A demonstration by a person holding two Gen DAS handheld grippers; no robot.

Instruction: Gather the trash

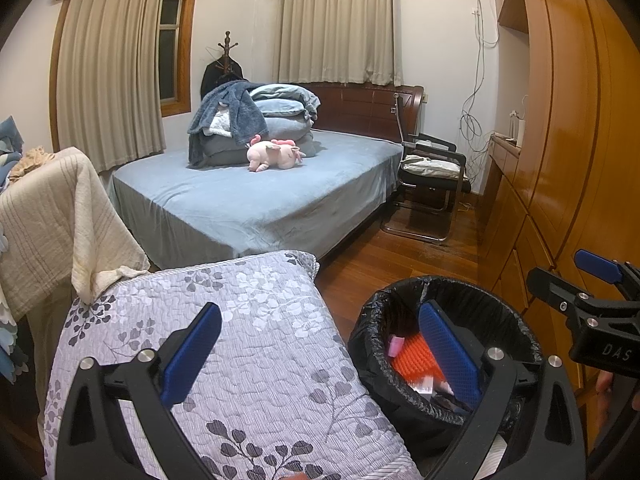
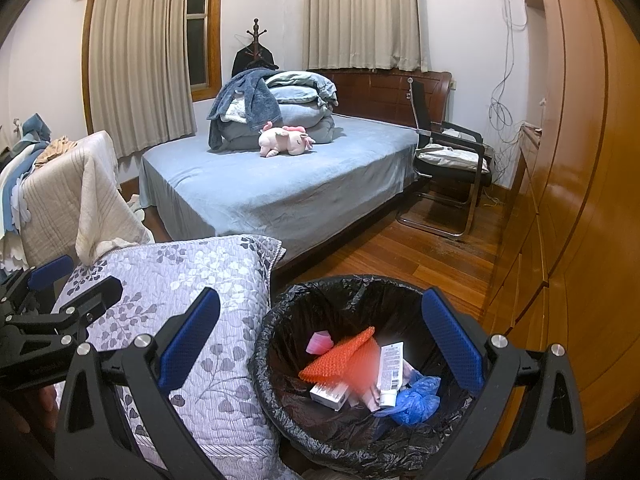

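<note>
A quilted lilac cover printed with grey leaves (image 2: 192, 304) is seen at the left, its stitched edge lying just beside the round bin lined with a crinkled black plastic bag (image 2: 280, 320). The left tool (image 1: 320, 352) is held wide open and empty above cover and bin, and the right tool (image 2: 324, 344) is likewise spread wide and empty over the bin, in which an orange knobbly mat (image 2: 340, 360), a pink scrap (image 2: 319, 341), a white carton (image 2: 328, 396), a white printed tube (image 2: 390, 372) with unreadable lettering and a crumpled blue plastic bag (image 2: 414, 398) are gathered. Open wooden plank floor (image 2: 420, 256) is left beyond the bin toward the glossy wooden wardrobe (image 2: 580, 200), and "DAS" is read on the right tool's body at the right edge of the left wrist view.
</note>
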